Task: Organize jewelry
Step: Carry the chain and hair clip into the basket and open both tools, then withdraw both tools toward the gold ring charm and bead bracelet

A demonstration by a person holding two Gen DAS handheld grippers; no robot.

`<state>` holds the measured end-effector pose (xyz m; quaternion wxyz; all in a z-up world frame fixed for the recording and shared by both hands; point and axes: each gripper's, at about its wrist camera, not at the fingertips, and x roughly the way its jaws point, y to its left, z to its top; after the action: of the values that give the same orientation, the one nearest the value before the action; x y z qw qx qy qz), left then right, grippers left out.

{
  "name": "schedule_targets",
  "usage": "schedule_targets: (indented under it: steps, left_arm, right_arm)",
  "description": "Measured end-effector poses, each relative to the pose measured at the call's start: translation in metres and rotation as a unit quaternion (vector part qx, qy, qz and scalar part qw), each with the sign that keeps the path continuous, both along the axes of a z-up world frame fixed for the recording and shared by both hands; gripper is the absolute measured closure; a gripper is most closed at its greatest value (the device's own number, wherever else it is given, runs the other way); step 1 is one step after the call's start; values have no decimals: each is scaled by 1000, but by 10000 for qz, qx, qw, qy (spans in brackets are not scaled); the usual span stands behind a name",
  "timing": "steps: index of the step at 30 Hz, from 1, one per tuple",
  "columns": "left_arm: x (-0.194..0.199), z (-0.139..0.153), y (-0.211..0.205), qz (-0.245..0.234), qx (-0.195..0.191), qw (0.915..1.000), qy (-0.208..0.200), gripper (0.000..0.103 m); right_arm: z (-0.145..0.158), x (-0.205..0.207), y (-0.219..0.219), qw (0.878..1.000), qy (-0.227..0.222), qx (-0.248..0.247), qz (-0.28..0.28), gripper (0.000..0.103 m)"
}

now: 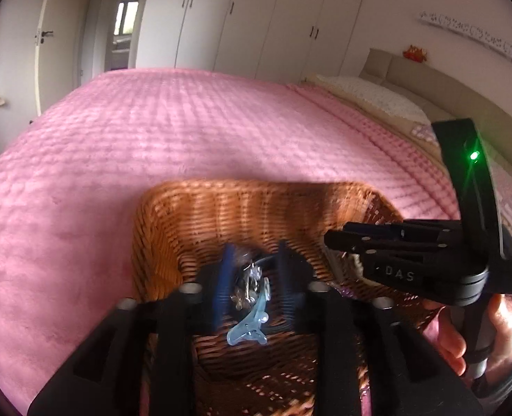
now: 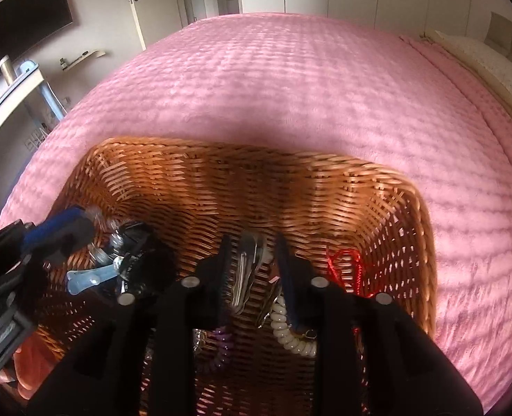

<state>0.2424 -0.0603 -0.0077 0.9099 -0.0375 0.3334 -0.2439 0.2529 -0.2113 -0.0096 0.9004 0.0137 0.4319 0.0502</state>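
We are working left to right across the wicker basket (image 2: 193, 180), which is sitting on the pink bedspread (image 2: 290, 79) and holding the jewelry.

On the left, our left gripper (image 1: 252, 270) is reaching down into the basket with its jaws partly open. A glittery cluster of small pieces (image 1: 247, 284) and a pale blue clip (image 1: 249, 326) are lying between the blue pads (image 1: 223, 277), but the pads are not visibly pressing on them, so we are judging nothing gripped there. The risk here is closing on the tangle: the pads could be pinching the cluster and the clip together, and lifting would then be dragging several pieces out at once or dropping one on the bedspread.

In the middle, a dark fuzzy hair tie (image 2: 152, 270) is lying just beside that cluster.

Further right, our right gripper (image 2: 252, 267) is angling steeply down, jaws partly open around a silver hair clip (image 2: 250, 263). Blur is keeping us from telling whether the pads are touching it. The clip is smooth and thin, so we are expecting it could slip or twist out of a loose grip. A cream spiral hair tie (image 2: 290, 332) and a purple spiral one (image 2: 218, 350) are lying under the fingers and could be snagging.

At the far right, a red cord (image 2: 346, 267) is resting against the basket wall.

Both grippers are crowding one basket, so the hands could be colliding.
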Motion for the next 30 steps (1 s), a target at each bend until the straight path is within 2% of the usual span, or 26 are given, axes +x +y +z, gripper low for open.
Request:
schedule_targets:
  steps: [6,11,16,19,23,30]
  left_arm:
    - [-33,33,19,24,-404,9987,-303,62]
    - [-73,60,39,133,-498,9970,-568,61]
    - [-114,76,58,203,-553,9958,-704,56]
    - [-134,71,67,242,-581,9959,-648,56]
    - [-152,46,73,285,-479,9978,-352,56]
    - [-158,-8,75,338,-325,9986,233,56]
  right_arm:
    - [31,-37,0,9989,-284,348,91,76]
    - [62,-91,9,9960,-658,561,232,76]
    - [75,-149,21,9931,-956,579,363,76]
    - [67,-175,26,9924,-1057,541,322,76]
    - [40,-197,28,9924,-979,704,221,76]
    - [-18,-193,25,9971,-509,557,-22,76]
